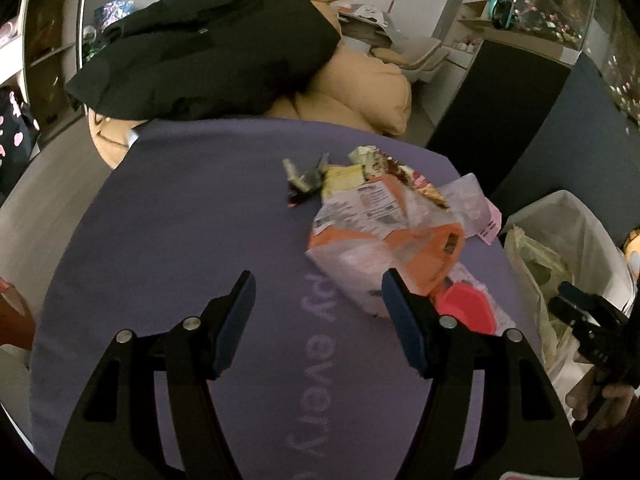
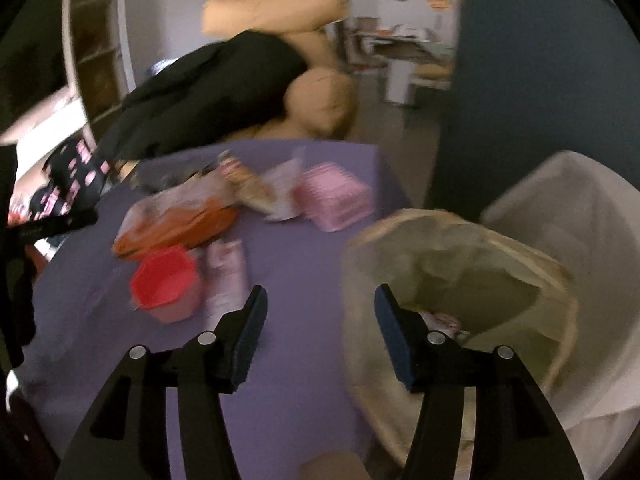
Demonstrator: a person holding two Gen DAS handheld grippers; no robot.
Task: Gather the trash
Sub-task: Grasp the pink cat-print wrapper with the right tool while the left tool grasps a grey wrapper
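Left gripper [image 1: 318,304] fingers spread wide, empty, over bare purple desk [image 1: 180,240]; trash pile [image 1: 384,220] just beyond its right finger. Right gripper [image 2: 320,320] also wide, straddling the desk edge and bin bag [image 2: 460,280].

Right wrist view motion-blurred throughout; pink box [image 2: 334,196] lettering illegible. Printed purple cloth [image 1: 200,240] text cut off by lower edge.

Trash pile [image 1: 384,216] sits on the desk [image 1: 180,260], toward its right side. A small cup [image 2: 166,280] lies at the pile's near end, a wrapper [image 2: 226,276] just right of it. Bin bag [image 2: 460,280] stands off the desk's right edge; jacket [image 1: 208,48] lies on cushions [image 1: 360,92] behind the desk.
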